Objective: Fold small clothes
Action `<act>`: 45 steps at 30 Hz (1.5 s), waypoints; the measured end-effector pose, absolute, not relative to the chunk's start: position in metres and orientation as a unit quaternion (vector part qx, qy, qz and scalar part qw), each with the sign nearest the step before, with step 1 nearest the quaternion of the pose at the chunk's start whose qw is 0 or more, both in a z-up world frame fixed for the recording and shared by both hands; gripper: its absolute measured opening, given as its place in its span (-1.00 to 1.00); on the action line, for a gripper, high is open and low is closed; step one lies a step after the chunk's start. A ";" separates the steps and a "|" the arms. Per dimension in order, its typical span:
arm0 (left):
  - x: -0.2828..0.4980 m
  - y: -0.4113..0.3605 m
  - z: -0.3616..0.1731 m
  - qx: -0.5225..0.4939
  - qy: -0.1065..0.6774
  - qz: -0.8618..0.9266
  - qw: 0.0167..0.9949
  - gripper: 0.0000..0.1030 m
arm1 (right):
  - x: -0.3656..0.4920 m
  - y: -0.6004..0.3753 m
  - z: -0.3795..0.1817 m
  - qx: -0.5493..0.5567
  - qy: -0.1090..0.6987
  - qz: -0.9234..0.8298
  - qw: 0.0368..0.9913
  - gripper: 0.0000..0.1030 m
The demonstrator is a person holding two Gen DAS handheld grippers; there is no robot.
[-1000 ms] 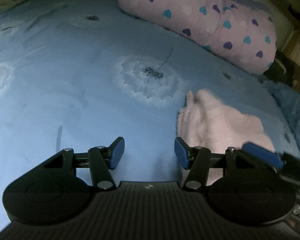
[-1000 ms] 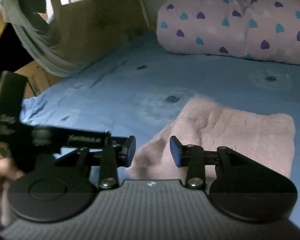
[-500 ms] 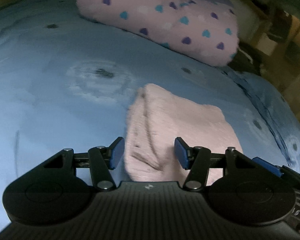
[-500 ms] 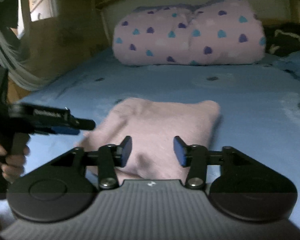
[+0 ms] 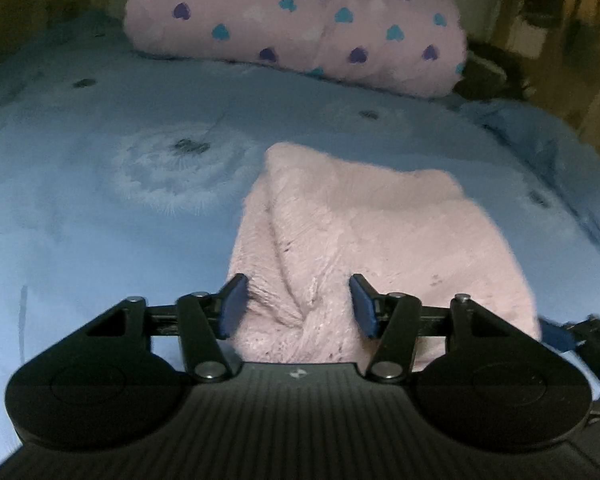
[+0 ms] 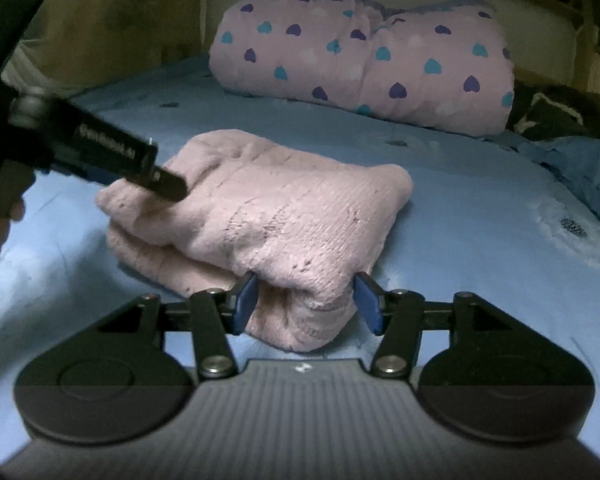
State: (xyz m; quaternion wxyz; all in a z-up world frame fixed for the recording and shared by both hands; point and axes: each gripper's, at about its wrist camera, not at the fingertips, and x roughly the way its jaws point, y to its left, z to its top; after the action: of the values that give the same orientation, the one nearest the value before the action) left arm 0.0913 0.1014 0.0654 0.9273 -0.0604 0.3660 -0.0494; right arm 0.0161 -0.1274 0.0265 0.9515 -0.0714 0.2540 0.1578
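- Left wrist view: I have swung my left hand-held gripper (image 5: 296, 306) from bare blue dandelion-print bed sheet (image 5: 100, 220) onto the folded pink knitted garment (image 5: 364, 232). Its jaws have just been closing a little, stand apart, and the garment's near left corner lies between them, unpinched as far as I see.
- Right wrist view: my right hand-held gripper (image 6: 306, 304) has come down to the garment's near right corner; its jaws have just been opening and straddle the fold.
- The garment lies mid-bed, short of the pink heart-print duvet roll (image 6: 364, 64). I judge both corners ready for gripping.
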 end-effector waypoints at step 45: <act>0.107 0.121 0.047 -0.145 0.397 -0.052 0.905 0.65 | 0.090 -0.171 0.001 0.255 0.375 0.195 0.870 0.67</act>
State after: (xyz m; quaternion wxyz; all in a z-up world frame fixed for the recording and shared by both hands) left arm 0.1074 0.1207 0.0471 0.9050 -0.1447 0.3966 -0.0516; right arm 0.0903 -0.1715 0.0013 0.8696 0.2547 0.3752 0.1952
